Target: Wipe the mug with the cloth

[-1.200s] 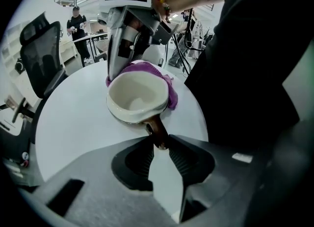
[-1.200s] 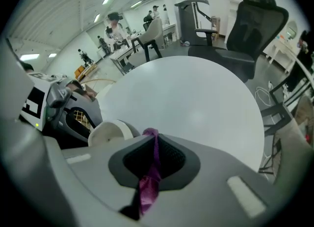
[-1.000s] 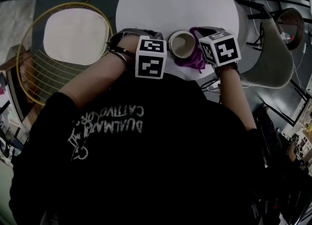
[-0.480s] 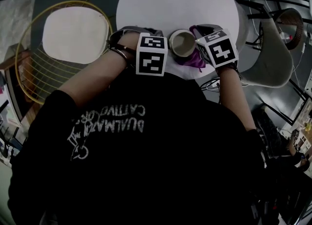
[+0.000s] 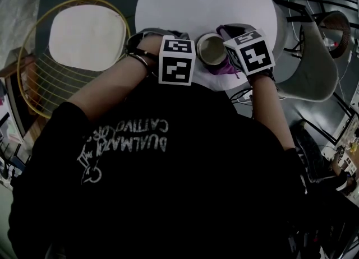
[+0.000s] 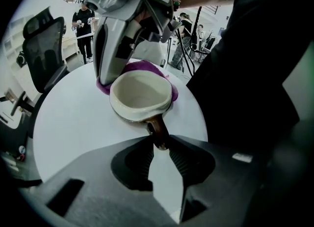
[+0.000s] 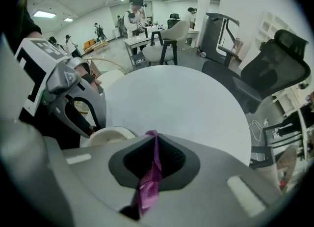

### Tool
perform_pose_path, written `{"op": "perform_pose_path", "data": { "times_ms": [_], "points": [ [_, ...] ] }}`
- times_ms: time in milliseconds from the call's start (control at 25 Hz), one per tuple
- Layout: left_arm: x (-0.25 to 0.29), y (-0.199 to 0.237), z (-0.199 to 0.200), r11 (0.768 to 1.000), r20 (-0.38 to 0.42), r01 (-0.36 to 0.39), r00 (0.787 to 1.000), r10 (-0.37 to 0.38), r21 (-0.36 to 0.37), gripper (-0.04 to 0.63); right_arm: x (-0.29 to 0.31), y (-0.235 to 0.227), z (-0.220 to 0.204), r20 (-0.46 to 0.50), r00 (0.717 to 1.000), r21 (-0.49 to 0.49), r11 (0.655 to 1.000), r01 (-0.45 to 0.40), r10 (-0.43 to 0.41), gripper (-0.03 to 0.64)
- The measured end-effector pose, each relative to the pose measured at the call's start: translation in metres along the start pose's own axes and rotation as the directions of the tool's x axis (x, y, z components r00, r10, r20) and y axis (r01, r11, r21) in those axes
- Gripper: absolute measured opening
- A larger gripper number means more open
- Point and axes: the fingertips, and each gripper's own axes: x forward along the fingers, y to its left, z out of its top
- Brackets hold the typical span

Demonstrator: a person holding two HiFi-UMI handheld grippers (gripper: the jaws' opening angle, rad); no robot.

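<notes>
A cream mug (image 5: 211, 49) with a brown handle (image 6: 157, 130) sits at the near edge of the round white table (image 5: 205, 3). My left gripper (image 6: 159, 145) is shut on that handle. The mug (image 6: 141, 96) tilts its mouth toward the left gripper view. A purple cloth (image 5: 228, 67) lies against the mug's right side. My right gripper (image 7: 153, 137) is shut on the cloth (image 7: 148, 182), which hangs pinched between its jaws. In the right gripper view the mug's rim (image 7: 109, 136) shows just left of the jaws.
A yellow wire chair (image 5: 67, 56) with a white seat stands left of the table. A grey shell chair (image 5: 308, 73) stands at the right, with cables on the floor. A black office chair (image 7: 265, 78) sits beyond the table. People stand in the far background.
The right gripper has shifted slightly up and toward the mug with the cloth. The left gripper and mug have stayed nearly still.
</notes>
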Motion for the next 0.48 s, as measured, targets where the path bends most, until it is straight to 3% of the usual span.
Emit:
{"op": "perform_pose_path", "data": {
  "times_ms": [480],
  "points": [
    [-0.002, 0.001, -0.002, 0.998, 0.020, -0.008, 1.000, 0.009, -0.056, 0.097, 0.000, 0.014, 0.013, 0.065, 0.998, -0.020, 1.000, -0.015, 0.016, 0.012]
  ]
}}
